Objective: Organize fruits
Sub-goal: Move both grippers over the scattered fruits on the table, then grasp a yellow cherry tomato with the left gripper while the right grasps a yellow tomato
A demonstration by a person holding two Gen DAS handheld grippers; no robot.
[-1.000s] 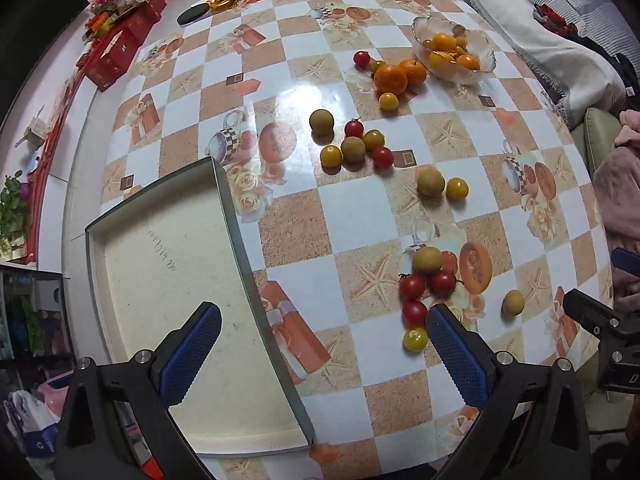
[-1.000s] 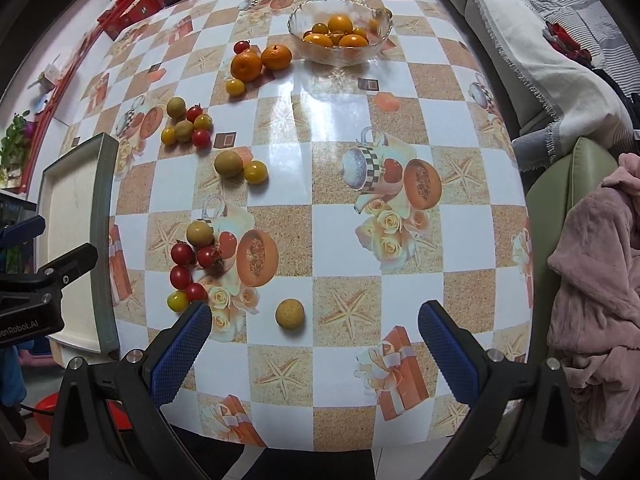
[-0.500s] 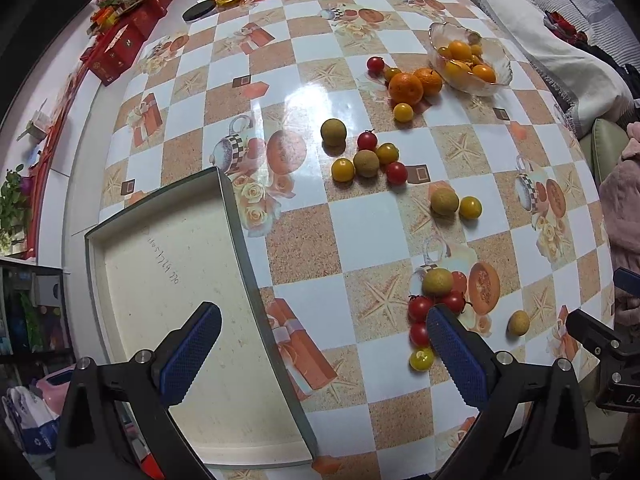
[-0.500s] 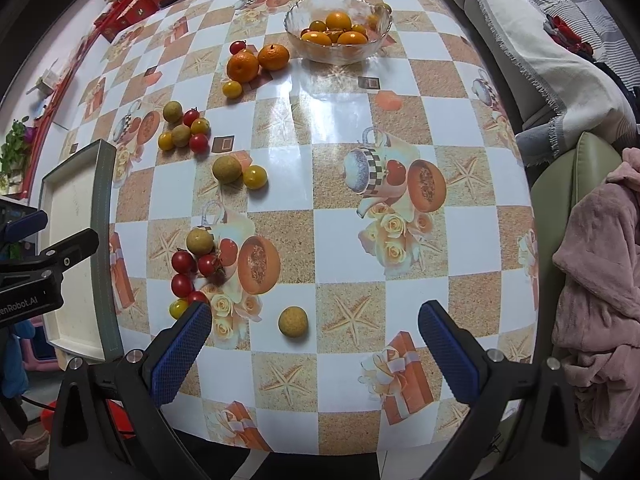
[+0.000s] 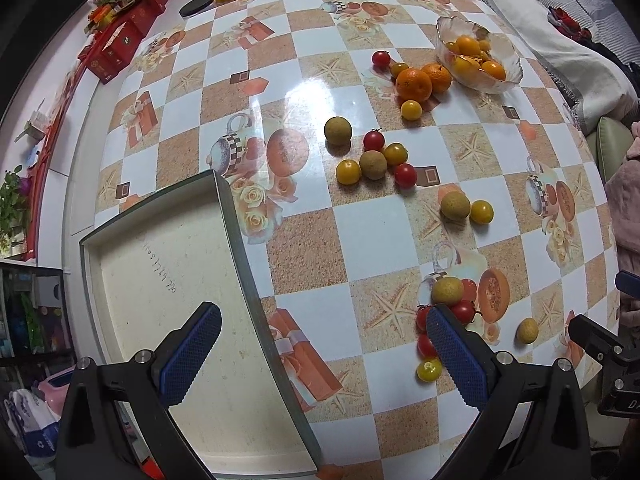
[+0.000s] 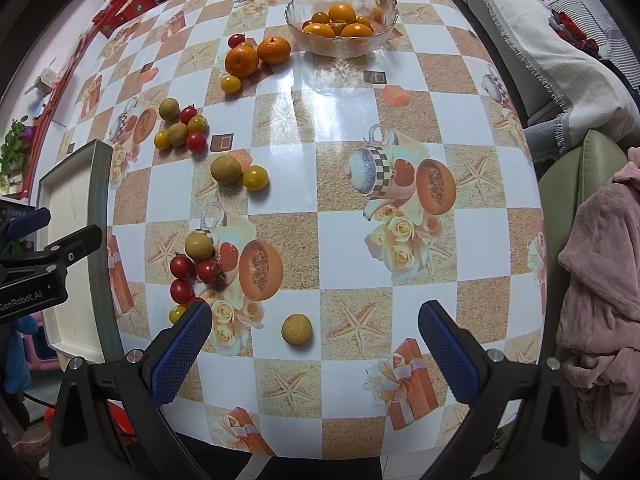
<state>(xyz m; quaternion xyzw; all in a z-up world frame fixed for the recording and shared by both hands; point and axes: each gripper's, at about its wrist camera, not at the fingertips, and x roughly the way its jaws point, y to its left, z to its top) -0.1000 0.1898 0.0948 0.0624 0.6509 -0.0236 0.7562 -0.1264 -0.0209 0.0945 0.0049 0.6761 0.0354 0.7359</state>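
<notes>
Glossy round cherry tomatoes (image 6: 182,266) and matte tan longans (image 6: 296,330) dot the checkered oilcloth table (image 6: 344,184); the left gripper (image 5: 320,354) and right gripper (image 6: 316,350) hover released, empty.

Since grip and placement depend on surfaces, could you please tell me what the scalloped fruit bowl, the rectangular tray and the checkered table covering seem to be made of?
The scalloped fruit bowl looks like clear pressed glass: the fruit shows through its wall. The rectangular tray has a cream, matte floor and a grey-green rim; probably plastic or enamelled metal, hard to tell. The checkered table covering looks like glossy vinyl, given its bright glare.
</notes>
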